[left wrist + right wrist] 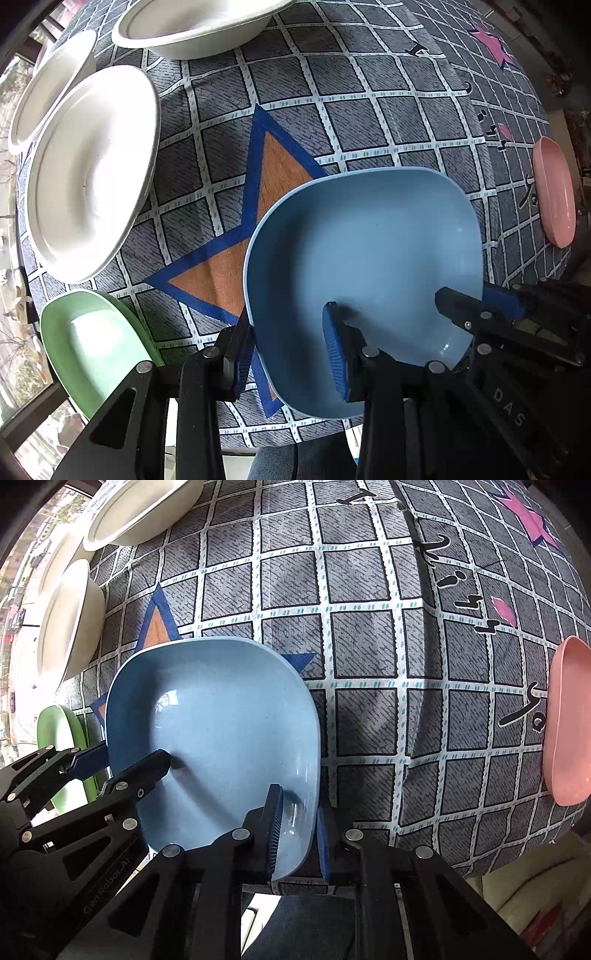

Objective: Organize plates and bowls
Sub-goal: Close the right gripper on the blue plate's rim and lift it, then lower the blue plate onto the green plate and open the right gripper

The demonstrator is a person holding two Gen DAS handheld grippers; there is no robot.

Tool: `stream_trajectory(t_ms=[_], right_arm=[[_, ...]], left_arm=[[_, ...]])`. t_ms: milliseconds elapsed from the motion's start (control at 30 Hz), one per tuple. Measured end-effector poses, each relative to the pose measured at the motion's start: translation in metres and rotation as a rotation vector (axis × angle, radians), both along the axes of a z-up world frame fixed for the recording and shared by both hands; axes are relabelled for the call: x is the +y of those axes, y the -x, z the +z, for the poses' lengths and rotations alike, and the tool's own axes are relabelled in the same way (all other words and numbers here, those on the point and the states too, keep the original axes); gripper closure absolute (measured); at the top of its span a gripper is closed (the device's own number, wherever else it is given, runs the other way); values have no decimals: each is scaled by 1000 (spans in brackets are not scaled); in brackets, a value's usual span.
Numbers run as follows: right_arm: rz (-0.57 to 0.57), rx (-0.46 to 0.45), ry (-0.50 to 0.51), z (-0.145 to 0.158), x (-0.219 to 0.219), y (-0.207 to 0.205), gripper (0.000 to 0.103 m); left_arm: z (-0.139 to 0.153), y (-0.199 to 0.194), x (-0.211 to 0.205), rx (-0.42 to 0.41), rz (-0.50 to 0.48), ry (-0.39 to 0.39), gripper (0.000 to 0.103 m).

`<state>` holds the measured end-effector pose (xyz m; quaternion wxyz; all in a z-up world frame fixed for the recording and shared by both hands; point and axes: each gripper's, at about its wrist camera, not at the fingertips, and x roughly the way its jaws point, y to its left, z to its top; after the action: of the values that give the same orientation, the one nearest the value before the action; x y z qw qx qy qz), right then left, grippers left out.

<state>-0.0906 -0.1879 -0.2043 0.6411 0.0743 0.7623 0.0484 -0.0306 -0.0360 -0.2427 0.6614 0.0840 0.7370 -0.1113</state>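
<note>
A blue square plate (365,266) lies at the near edge of the table; it also shows in the right wrist view (221,723). My left gripper (291,354) is open, its jaws astride the plate's left rim, one inside and one outside, with a gap to the rim. My right gripper (301,830) straddles the plate's right rim, jaws close on either side of it; it shows in the left wrist view (480,302). A green plate (96,347) lies at near left, a pink plate (554,192) at far right.
Three white paper bowls sit at the left and back: one (92,170), one (48,88) behind it, one (199,26) at the top. A grey checked cloth (369,110) covers the table. The table's near edge (295,432) is just below the blue plate.
</note>
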Motion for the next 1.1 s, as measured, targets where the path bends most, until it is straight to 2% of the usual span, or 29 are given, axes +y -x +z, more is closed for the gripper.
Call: stream_trajectory(t_ms=[133,333,367,467,567,733,767,1100], right_arm=[[21,-12,-9,15,15,-1,84],[70,-42,-19,46,56,-18,84],[80,-48,-19,50,63,-21,84],[110,-63,-20,57,85,-27,84],[144,-74,-27,70,114,-35,84],[209,-91,-47,85,160,-43,84],[225,-93,-51,87,169,-44,84],[384,-58,-106,103,267,-33,84]], left_arm=[[12,9,25,-8,28,8,64],[38,1,49,-41,69,3,64],[52,-4,68,-44,79,6,64],[68,-11,97,-62,112,4,64],[95,-3,137,-79,143,1,64],[115,-8,184,-97,197,-16,64],[125,-1,210,-100,209,-20,64],[140,13,296,-96,323,-74,64]])
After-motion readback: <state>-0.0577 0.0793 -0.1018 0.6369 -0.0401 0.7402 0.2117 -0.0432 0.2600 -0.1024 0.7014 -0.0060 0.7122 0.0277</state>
